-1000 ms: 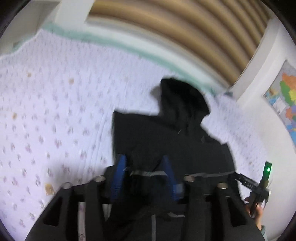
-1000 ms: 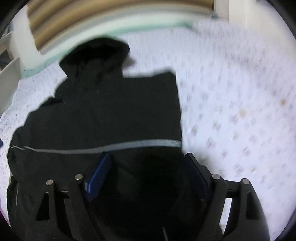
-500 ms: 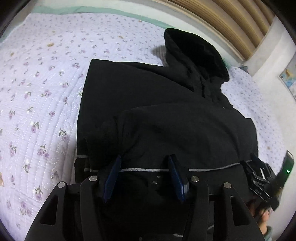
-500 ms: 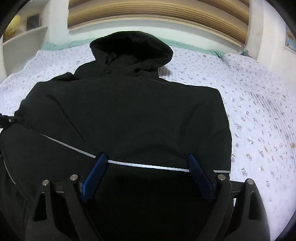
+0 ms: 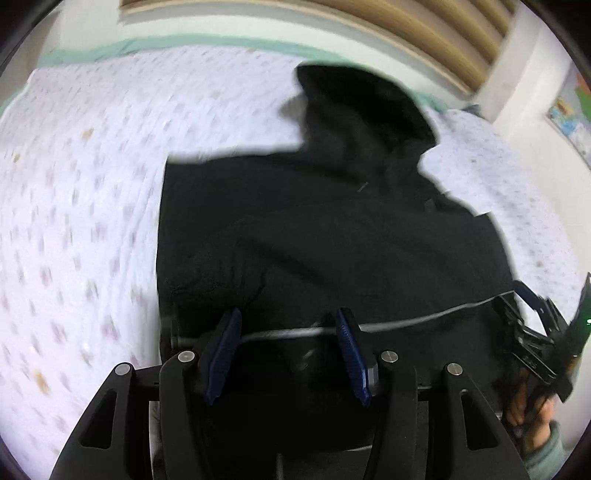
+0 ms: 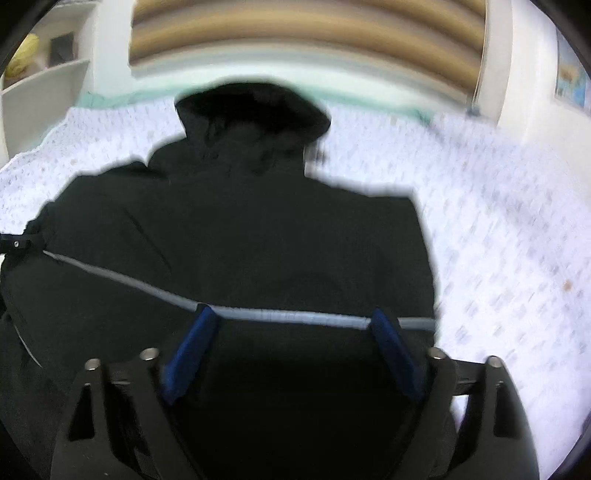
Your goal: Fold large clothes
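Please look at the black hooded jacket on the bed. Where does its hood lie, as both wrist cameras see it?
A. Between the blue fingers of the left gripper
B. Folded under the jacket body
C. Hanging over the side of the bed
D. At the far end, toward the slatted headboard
D: the hood of the black jacket lies at the far end of the bed, just below the slatted headboard.

My left wrist camera sits low over the near hem of the hoodie (image 5: 332, 229), looking steeply down the bed (image 5: 81, 192) toward the far wall. My right wrist camera looks the same way from further right. Both share the hoodie (image 6: 240, 240), its hood and the quilted bed (image 6: 509, 240).
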The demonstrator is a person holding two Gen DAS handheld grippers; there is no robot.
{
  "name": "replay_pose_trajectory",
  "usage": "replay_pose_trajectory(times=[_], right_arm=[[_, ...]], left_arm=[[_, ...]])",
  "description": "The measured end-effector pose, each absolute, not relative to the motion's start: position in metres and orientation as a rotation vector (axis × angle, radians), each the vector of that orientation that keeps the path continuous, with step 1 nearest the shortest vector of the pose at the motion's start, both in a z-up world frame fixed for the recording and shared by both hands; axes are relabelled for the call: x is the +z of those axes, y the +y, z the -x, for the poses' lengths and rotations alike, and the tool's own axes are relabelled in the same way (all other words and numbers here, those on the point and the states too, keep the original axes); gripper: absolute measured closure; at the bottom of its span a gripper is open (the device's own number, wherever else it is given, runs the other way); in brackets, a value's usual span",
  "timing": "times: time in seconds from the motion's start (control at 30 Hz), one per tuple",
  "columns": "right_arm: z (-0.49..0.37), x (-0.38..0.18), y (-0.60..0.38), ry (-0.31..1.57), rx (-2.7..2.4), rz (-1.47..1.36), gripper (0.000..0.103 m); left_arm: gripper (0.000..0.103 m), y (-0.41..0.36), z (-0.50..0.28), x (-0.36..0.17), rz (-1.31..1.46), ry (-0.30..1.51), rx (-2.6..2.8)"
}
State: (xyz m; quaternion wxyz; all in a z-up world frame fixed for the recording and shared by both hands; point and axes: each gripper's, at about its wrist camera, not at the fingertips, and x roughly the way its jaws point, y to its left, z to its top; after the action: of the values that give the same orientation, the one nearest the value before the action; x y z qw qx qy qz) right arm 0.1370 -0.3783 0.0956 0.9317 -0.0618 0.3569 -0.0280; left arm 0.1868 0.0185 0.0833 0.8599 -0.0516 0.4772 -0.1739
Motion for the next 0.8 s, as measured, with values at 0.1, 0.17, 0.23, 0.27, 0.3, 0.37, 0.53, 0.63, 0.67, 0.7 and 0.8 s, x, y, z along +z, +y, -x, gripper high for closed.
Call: replay_pose_trajectory(times=[0.1,0.17,0.23,0.27,0.3,0.37,0.53,0.63,0.67,0.7,0.8], right_arm=[[-0.153,0.149,-0.384,0.713,-0.017,0.136,0.024],[-0.172,0.179,-0.398,0.720,-0.005,0.062,0.024],[-0.198,0.205,-0.419,0.758,0.001,-0.051,0.024],[-0.212,0.216,-0.431,0.777,-0.013,-0.104,0.024],[-0.222,0.227,-0.442,0.789,-0.026,-0.149,0.024],[-0.241,0.243,-0.460,0.810,-0.025,-0.228,0.024],[-0.299,0.256,-0.481,0.892,-0.037,-0.239,0.024],[-0.348,0.231,-0.480,0.974,-0.039,-0.263,0.024],[-0.361,0.222,-0.478,0.994,-0.041,-0.274,0.024],[-0.373,0.212,-0.479,1.011,-0.046,-0.283,0.024],[-0.402,0.186,-0.482,1.048,-0.051,-0.305,0.024]], left_arm=[[0.048,0.013,-0.204,0.147,0.120,0.937,-0.412],[0.048,0.007,-0.224,0.185,0.130,0.899,-0.431],[0.048,-0.001,-0.248,0.216,0.143,0.886,-0.423],[0.048,-0.005,-0.261,0.228,0.156,0.894,-0.430],[0.048,-0.009,-0.274,0.239,0.170,0.907,-0.443],[0.048,-0.018,-0.299,0.252,0.171,0.944,-0.470],[0.048,-0.037,-0.364,0.239,0.102,1.026,-0.387],[0.048,-0.044,-0.396,0.212,0.129,1.071,-0.364],[0.048,-0.046,-0.410,0.199,0.134,1.086,-0.357],[0.048,-0.049,-0.420,0.190,0.140,1.095,-0.353],[0.048,-0.056,-0.453,0.158,0.144,1.119,-0.355]])
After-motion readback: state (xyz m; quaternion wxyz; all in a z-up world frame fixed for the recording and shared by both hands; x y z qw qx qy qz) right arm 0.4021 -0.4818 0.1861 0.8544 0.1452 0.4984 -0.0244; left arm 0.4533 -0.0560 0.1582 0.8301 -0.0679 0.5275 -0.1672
